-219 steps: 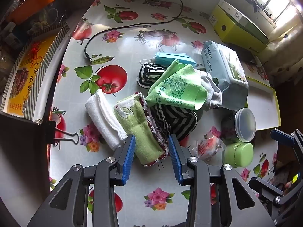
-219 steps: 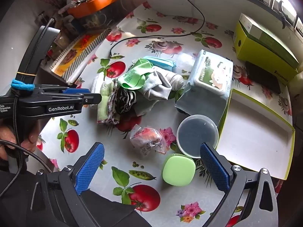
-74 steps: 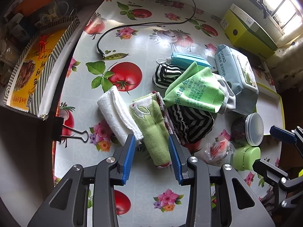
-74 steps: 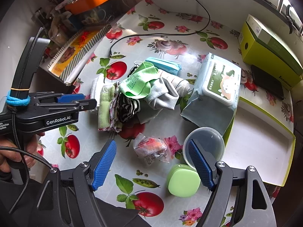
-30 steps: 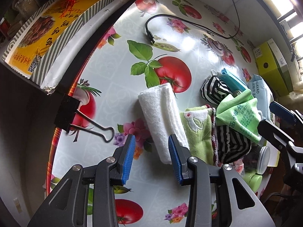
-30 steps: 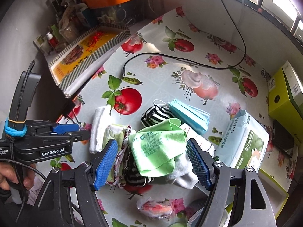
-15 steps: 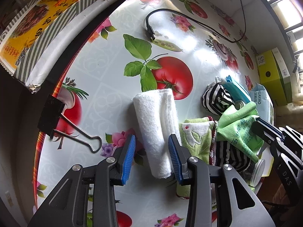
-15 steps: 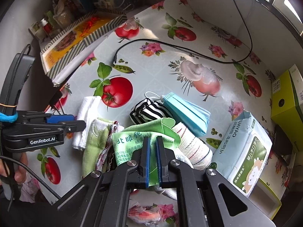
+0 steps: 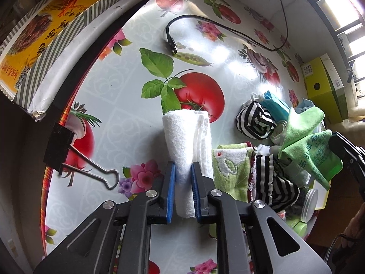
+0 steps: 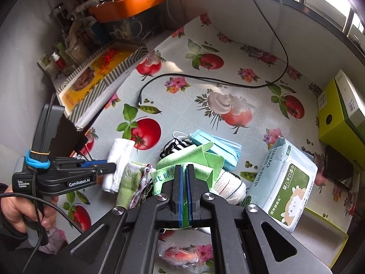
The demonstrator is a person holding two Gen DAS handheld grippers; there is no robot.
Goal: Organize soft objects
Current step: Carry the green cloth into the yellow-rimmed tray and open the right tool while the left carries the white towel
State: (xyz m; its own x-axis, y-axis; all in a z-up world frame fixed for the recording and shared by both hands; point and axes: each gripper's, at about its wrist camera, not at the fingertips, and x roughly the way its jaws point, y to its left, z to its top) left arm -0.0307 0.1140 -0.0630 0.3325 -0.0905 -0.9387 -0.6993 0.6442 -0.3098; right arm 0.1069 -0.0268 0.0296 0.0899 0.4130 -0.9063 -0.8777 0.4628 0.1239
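On the tomato-print desk (image 9: 127, 105) the left gripper (image 9: 183, 171) is closing its jaws, pads pressing the near end of the rolled white towel (image 9: 182, 137), just beside the green towel (image 9: 230, 171); the right gripper (image 10: 184, 171) is clamped on the green microfibre cloth (image 10: 200, 159) above the pile

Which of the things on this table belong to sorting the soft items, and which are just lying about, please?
Part of the job:
white towel
green cloth
striped cloth
leaf-print towel
blue face mask

Just lying about:
binder clip
black cable
wet wipes pack
yellow-green box
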